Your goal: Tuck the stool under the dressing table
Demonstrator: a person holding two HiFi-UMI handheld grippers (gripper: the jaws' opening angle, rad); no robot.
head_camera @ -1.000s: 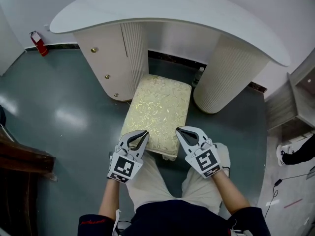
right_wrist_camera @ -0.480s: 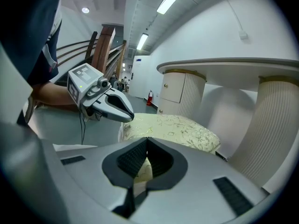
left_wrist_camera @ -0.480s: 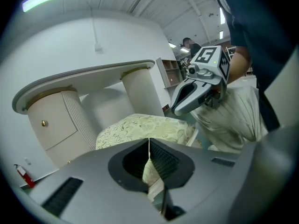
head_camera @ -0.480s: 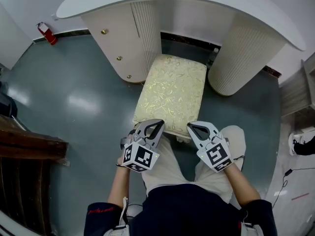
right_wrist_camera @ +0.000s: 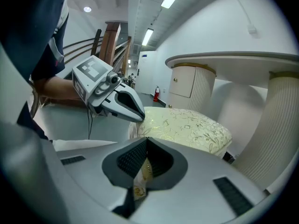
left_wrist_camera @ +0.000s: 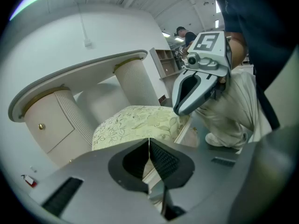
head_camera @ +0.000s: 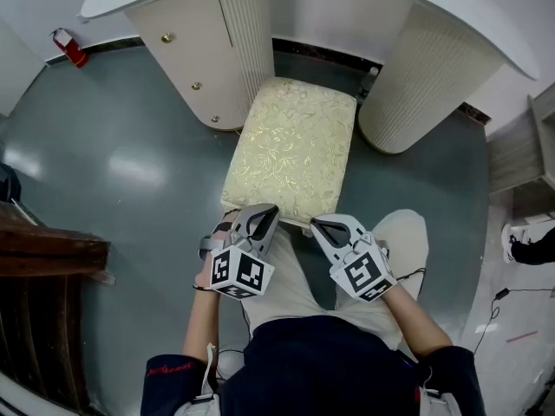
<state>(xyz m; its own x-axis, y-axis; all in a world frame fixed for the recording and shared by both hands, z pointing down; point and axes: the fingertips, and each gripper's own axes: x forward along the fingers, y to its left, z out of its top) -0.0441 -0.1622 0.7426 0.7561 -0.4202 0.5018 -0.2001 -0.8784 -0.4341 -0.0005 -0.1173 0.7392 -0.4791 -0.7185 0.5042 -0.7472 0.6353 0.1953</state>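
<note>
The stool [head_camera: 290,150] has a cream, gold-patterned cushion and stands on the grey floor, its far end between the two pedestals of the white dressing table [head_camera: 473,20]. My left gripper [head_camera: 263,214] is shut, with its tip at the left of the stool's near edge. My right gripper [head_camera: 317,227] is shut too, its tip at the right of that edge. In the left gripper view the jaws [left_wrist_camera: 149,141] meet in front of the stool [left_wrist_camera: 135,122]. In the right gripper view the jaws [right_wrist_camera: 147,139] meet before the stool [right_wrist_camera: 187,125], whose trim shows through the gap behind them.
The left pedestal [head_camera: 195,50] has drawers with gold knobs, and the right pedestal [head_camera: 425,85] is fluted. A red fire extinguisher [head_camera: 68,48] stands by the far-left wall. Dark wooden furniture [head_camera: 43,267] is at the left, grey shelving [head_camera: 520,146] at the right.
The head view has shifted a little. Both grippers stay shut at the stool's near edge. The stool's place between the pedestals looks much the same.
</note>
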